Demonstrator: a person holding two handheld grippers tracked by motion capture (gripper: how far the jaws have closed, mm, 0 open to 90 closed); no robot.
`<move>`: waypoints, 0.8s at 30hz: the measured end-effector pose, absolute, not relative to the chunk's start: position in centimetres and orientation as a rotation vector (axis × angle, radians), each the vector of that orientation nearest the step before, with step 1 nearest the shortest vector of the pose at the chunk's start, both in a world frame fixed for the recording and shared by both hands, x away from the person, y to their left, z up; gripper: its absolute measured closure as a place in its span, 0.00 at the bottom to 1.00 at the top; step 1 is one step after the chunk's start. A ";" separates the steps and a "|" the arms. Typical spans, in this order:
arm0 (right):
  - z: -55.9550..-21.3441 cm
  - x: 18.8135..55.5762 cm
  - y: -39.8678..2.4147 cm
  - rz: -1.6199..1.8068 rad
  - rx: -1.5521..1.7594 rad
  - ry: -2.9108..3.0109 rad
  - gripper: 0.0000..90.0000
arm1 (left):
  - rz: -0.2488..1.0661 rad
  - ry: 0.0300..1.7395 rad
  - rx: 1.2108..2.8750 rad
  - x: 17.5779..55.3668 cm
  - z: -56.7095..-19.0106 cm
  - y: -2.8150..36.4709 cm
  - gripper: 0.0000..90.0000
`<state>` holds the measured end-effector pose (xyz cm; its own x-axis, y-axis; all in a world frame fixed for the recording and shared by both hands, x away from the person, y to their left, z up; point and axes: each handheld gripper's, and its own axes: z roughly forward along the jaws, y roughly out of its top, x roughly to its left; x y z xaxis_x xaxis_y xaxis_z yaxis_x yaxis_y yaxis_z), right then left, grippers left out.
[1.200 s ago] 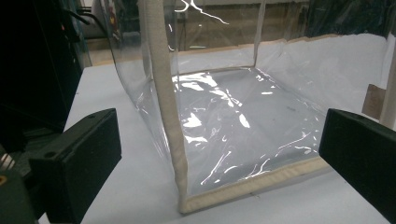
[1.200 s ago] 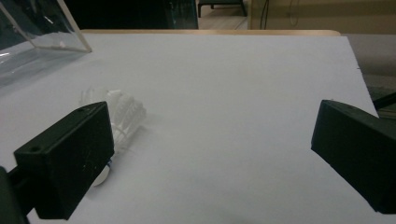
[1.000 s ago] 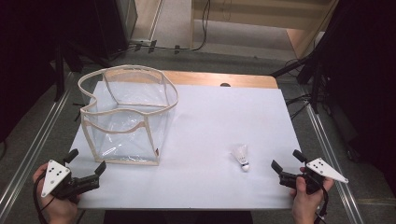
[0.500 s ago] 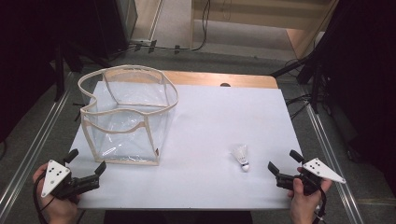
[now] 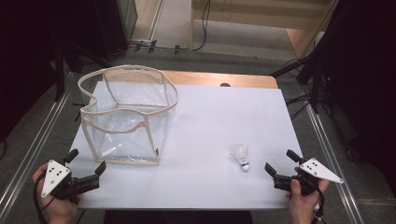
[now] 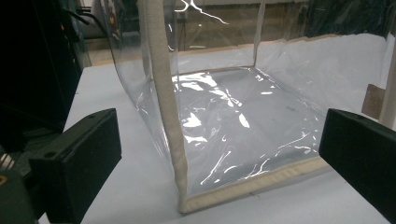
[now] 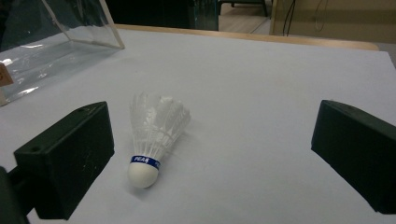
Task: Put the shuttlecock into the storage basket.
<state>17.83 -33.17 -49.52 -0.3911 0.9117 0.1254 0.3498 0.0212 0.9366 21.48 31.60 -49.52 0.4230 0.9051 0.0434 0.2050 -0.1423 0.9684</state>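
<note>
The right claw [image 5: 280,164], jaws spread wide, has edged leftward along the worktop's near edge since half a second ago, closing on the shuttlecock [image 5: 241,157], which lies on its side near the near right corner, cork pointing toward the person. The left claw [image 5: 85,163], also spread, has stayed at the near left corner, just short of the clear bag [image 5: 126,116] standing with its beige-trimmed mouth open. The white worktop [image 5: 210,121] sits on a wooden board above grey floor with cables. The right gripper view reads a blue band on the shuttlecock [image 7: 154,135]; the left gripper view shows the bag's crinkled plastic base [image 6: 233,126].
</note>
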 end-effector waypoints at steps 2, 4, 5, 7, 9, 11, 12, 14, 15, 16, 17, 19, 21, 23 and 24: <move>-49.5 17.8 -33.1 1.374 1.284 1.775 0.00 | 0.829 0.992 1.621 21.5 -49.5 31.6 0.00; -49.4 17.8 -33.0 1.375 1.285 1.774 0.00 | 0.829 0.993 1.622 21.5 -49.5 31.6 0.00; -49.4 17.8 -33.0 1.374 1.285 1.776 0.00 | 0.829 0.993 1.622 21.5 -49.5 31.6 0.00; -49.4 17.8 -32.9 1.377 1.284 1.778 0.00 | 0.829 0.991 1.623 21.5 -49.5 31.6 0.00; -49.5 17.8 -32.9 1.374 1.279 1.787 0.00 | 0.830 0.991 1.624 21.5 -49.5 31.6 0.00; -49.4 17.8 -32.8 1.378 1.278 1.790 0.00 | 0.830 0.991 1.624 21.5 -49.5 31.6 0.00; -49.4 17.8 -32.8 1.377 1.281 1.791 0.00 | 0.831 0.992 1.624 21.5 -49.5 31.6 0.00; -49.4 17.8 -32.7 1.377 1.281 1.792 0.00 | 0.832 0.993 1.625 21.5 -49.5 31.6 0.00; -49.4 17.9 -32.7 1.378 1.275 1.797 0.00 | 0.831 0.991 1.624 21.5 -49.5 31.6 0.00; -49.5 17.9 -32.7 1.376 1.272 1.802 0.00 | 0.831 0.991 1.625 21.5 -49.5 31.6 0.00; -49.5 17.9 -32.7 1.375 1.271 1.803 0.00 | 0.830 0.991 1.624 21.5 -49.5 31.6 0.00; -49.5 17.9 -32.6 1.378 1.273 1.804 0.00 | 0.830 0.992 1.624 21.5 -49.5 31.6 0.00; -49.5 17.9 -32.6 1.379 1.272 1.803 0.00 | 0.830 0.992 1.624 21.5 -49.5 31.6 0.00; -49.5 17.9 -32.6 1.380 1.273 1.808 0.00 | 0.830 0.992 1.624 21.5 -49.5 31.6 0.00; -49.5 17.9 -32.5 1.382 1.276 1.810 0.00 | 0.831 0.991 1.625 21.5 -49.5 31.6 0.00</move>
